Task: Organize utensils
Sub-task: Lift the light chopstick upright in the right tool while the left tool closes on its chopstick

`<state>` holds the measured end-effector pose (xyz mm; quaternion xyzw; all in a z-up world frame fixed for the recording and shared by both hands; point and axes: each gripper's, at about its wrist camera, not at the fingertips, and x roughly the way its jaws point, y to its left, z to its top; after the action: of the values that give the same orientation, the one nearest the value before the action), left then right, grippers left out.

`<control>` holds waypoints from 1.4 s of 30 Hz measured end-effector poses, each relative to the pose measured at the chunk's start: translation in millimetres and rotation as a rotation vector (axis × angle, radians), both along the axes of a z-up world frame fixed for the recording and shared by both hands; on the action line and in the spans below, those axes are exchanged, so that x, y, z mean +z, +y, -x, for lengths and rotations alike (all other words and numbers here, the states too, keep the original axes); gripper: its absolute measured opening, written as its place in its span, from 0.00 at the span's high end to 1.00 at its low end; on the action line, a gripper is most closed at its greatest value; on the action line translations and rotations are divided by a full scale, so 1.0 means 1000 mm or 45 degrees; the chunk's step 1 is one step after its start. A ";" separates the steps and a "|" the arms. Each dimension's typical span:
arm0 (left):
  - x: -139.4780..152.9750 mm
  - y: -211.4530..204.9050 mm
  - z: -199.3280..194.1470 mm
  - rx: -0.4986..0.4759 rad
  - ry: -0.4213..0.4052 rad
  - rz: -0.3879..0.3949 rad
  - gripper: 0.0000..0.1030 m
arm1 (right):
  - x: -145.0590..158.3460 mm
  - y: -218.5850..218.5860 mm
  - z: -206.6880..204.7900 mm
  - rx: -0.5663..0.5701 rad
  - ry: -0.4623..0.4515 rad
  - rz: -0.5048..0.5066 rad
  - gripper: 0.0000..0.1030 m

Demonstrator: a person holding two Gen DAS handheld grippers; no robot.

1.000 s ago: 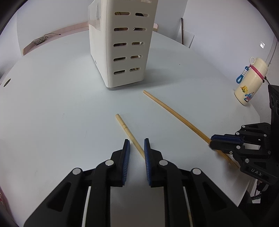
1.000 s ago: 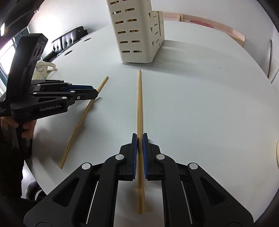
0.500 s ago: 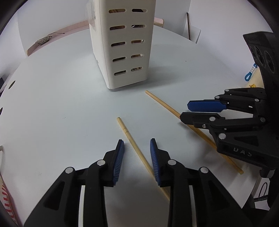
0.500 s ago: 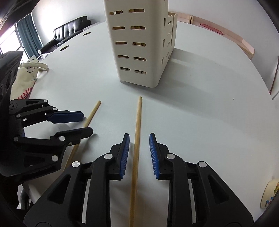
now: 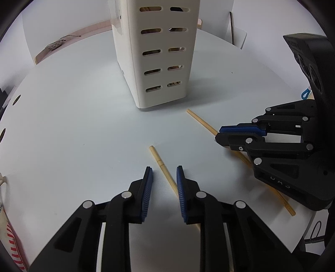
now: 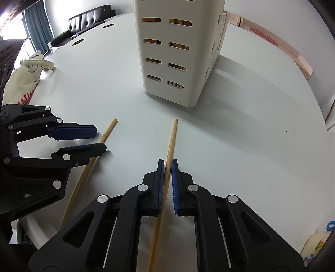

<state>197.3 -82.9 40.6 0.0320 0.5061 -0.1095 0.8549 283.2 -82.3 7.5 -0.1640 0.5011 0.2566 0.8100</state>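
Observation:
Two wooden chopsticks lie on the white round table (image 5: 73,125) in front of a cream slotted utensil holder (image 5: 159,58) (image 6: 178,52). The shorter-looking chopstick (image 5: 161,163) (image 6: 108,131) runs between the jaws of my left gripper (image 5: 163,169) (image 6: 100,138). Those jaws are closing but still stand apart, and the pads do not clamp the stick. My right gripper (image 6: 166,161) (image 5: 218,134) is shut on the other chopstick (image 6: 172,138) (image 5: 201,121), which still rests flat on the table. The holder has wooden utensils showing through its slots.
A cloth tote bag (image 6: 23,83) lies at the table's left edge, and a black sofa (image 6: 88,18) stands beyond. A cream bottle (image 6: 314,246) peeks in at the lower right. The table edge (image 5: 309,221) runs close behind the right gripper.
The right gripper slid along its chopstick toward the holder, opened, then shut on it. The left jaws widened around their chopstick, then narrowed a little.

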 end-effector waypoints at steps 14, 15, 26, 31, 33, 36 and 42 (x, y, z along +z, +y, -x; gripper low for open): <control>0.004 0.029 0.001 0.079 -0.014 0.089 0.96 | 0.034 -0.057 -0.005 -0.136 0.056 -0.443 0.95; 0.008 0.030 0.003 0.086 -0.041 0.102 0.96 | 0.039 -0.061 -0.003 -0.135 0.035 -0.478 0.95; 0.081 0.023 0.041 0.071 -0.625 0.182 0.96 | 0.113 -0.075 0.023 0.013 -0.464 -0.962 0.95; 0.110 0.021 0.051 0.070 -0.855 0.207 0.97 | 0.153 -0.069 0.025 0.053 -0.632 -1.035 0.95; 0.117 0.021 0.052 0.076 -0.892 0.238 1.00 | 0.169 -0.065 0.022 0.070 -0.663 -1.043 0.95; 0.133 0.027 0.043 0.086 -0.923 0.286 1.00 | 0.188 -0.059 0.022 0.077 -0.715 -1.021 0.95; 0.141 0.040 0.031 0.106 -0.909 0.354 1.00 | 0.200 -0.059 0.020 0.077 -0.768 -0.983 0.95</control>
<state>166.3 -42.9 181.7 -0.0687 0.1578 -0.1244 0.9772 262.9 -141.6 207.5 0.0668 0.1074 0.3881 0.9129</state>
